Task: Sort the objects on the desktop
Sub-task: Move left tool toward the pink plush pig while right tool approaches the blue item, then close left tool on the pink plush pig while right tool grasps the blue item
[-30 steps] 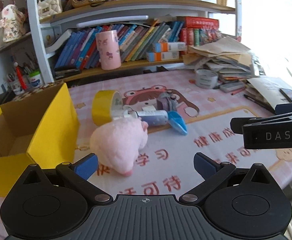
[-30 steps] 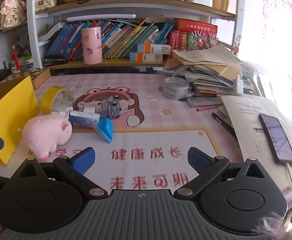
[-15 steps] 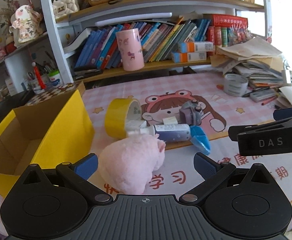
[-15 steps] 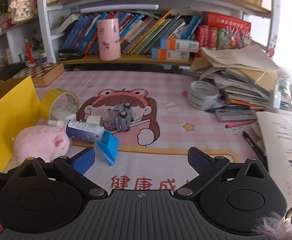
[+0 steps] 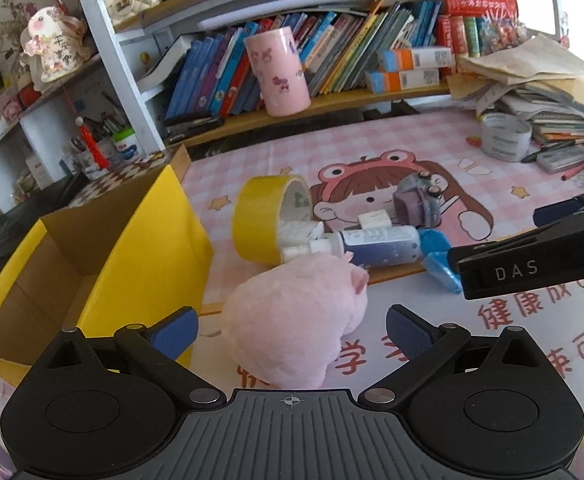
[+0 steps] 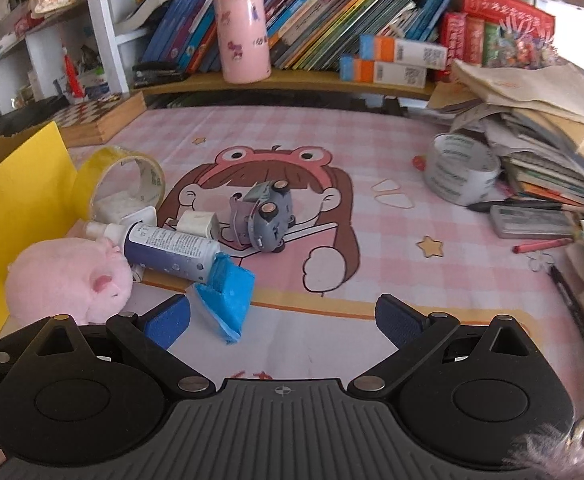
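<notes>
A pink plush pig (image 5: 296, 320) lies on the pink desk mat, between the spread fingers of my left gripper (image 5: 291, 332), which is open and not clamped on it. Just behind the pig are a blue bottle (image 5: 380, 244), a blue packet (image 5: 438, 264), a white charger (image 5: 374, 218), a grey toy car (image 5: 416, 200) and a yellow tape roll (image 5: 260, 220). An open yellow box (image 5: 132, 248) stands to the left. My right gripper (image 6: 283, 322) is open, with the blue packet (image 6: 228, 296) just ahead of its left finger.
A grey tape roll (image 6: 460, 172), pens and a heap of books and papers (image 6: 532, 120) fill the right side. A chessboard box (image 6: 100, 114) sits at the back left, and a pink cup (image 6: 242, 36) stands on the low bookshelf.
Both grippers have moved forward and lower toward the pile. The plush pig now sits between the left gripper's fingers. None of the objects has moved.
</notes>
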